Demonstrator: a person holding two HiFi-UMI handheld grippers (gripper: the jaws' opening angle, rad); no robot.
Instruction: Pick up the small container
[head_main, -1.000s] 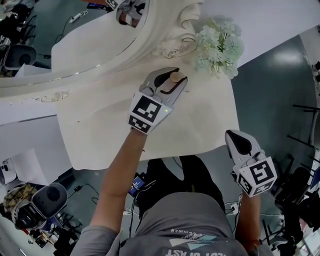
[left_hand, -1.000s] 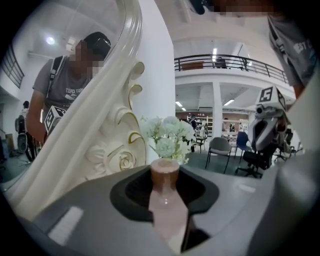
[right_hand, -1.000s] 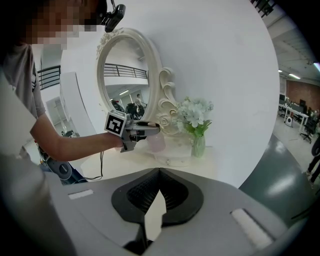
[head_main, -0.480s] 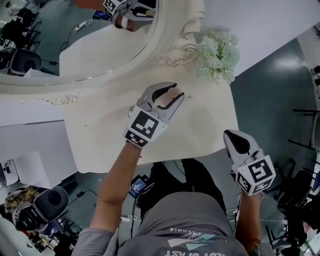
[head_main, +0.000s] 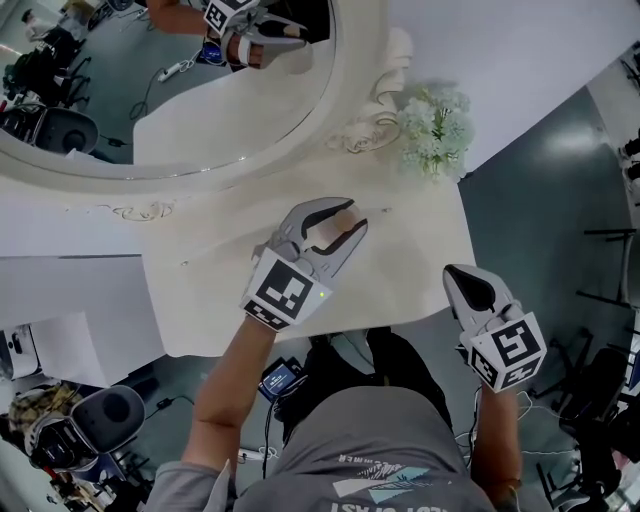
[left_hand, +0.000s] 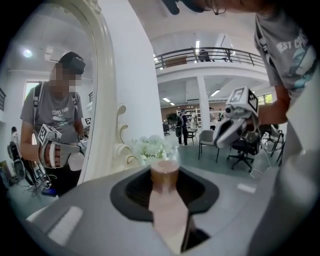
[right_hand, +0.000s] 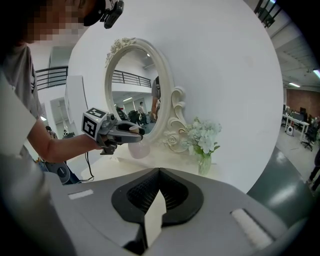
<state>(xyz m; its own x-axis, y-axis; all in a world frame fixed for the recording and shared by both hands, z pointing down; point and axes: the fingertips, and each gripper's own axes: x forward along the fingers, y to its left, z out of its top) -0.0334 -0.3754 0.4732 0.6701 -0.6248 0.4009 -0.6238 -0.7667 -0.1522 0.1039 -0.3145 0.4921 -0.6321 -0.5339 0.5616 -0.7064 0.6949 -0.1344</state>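
Observation:
The small container (right_hand: 139, 149) has a pale, rounded body and a tan lid (head_main: 338, 213). My left gripper (head_main: 335, 225) is shut on it at the lid, holding it above the cream table (head_main: 410, 255) in front of the mirror. In the left gripper view the tan lid (left_hand: 165, 172) sits pinched between the jaws of the left gripper (left_hand: 165, 186). The right gripper view shows the left gripper (right_hand: 127, 131) with the container hanging clear of the tabletop. My right gripper (head_main: 466, 284) is shut and holds nothing, off the table's right front corner, as the right gripper (right_hand: 158, 210) view also shows.
An ornate white oval mirror (head_main: 330, 120) leans against the white wall at the table's back. A vase of white-green flowers (head_main: 435, 130) stands at the back right corner. Grey floor lies right of the table; gear and cables (head_main: 70, 430) sit at lower left.
My left gripper, still holding the container, has drawn back a little from the mirror toward the person. The right gripper has barely moved.

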